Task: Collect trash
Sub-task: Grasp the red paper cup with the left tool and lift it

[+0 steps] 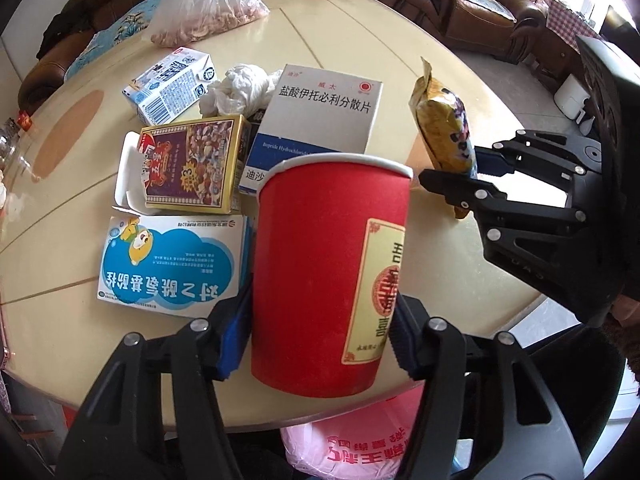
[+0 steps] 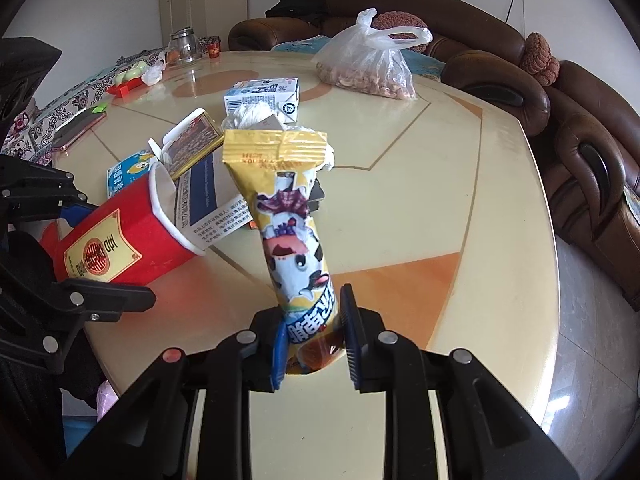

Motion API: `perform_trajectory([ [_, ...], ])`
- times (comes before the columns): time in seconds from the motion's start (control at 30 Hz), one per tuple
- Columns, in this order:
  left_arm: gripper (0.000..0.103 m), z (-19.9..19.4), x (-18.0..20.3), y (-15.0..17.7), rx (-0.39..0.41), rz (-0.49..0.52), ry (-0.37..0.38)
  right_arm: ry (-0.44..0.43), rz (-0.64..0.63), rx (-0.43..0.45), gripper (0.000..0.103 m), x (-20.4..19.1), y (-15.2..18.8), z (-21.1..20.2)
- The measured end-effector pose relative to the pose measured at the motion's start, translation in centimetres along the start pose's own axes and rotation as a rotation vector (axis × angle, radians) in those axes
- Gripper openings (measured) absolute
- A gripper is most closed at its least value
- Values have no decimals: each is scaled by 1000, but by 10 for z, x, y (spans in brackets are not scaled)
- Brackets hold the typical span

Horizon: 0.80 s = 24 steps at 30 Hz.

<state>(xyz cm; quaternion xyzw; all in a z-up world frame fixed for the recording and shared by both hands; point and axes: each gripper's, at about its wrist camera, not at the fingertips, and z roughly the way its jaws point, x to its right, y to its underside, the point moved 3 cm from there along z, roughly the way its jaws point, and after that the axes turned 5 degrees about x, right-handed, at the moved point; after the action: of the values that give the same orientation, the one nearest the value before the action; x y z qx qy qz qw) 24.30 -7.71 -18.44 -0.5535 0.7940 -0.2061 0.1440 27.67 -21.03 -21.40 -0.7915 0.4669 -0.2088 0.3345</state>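
My left gripper [image 1: 316, 348] is shut on a red paper cup [image 1: 328, 272] and holds it above the near table edge; the cup also shows in the right wrist view [image 2: 124, 236]. My right gripper [image 2: 316, 340] is shut on a yellow snack wrapper [image 2: 288, 220], which stands up from its pads; the wrapper also shows in the left wrist view [image 1: 444, 132]. On the table lie a white medicine box [image 1: 316, 120], a gold box [image 1: 192, 164], a blue-and-white box [image 1: 172, 264], a milk carton [image 1: 172, 84] and a crumpled tissue [image 1: 240, 88].
A clear bag of nuts [image 1: 208, 8] lies at the far side of the round cream table [image 1: 440, 48]. A pink plastic bag [image 1: 352, 444] hangs below the near edge. Brown sofas [image 2: 580, 128] ring the table. A phone [image 2: 76, 128] and glass jar [image 2: 184, 46] are at far left.
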Motion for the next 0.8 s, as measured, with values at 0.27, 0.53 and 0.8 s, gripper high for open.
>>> perform_trajectory([
  [0.27, 57, -11, 2, 0, 36, 5, 8, 25, 38, -9, 23, 0, 3, -3],
  [0.53, 57, -20, 0, 2, 66, -2, 8, 27, 73, -46, 23, -1, 7, -11],
  [0.8, 57, -35, -1, 12, 71, -17, 48, 45, 90, -48, 23, -7, 6, -30],
])
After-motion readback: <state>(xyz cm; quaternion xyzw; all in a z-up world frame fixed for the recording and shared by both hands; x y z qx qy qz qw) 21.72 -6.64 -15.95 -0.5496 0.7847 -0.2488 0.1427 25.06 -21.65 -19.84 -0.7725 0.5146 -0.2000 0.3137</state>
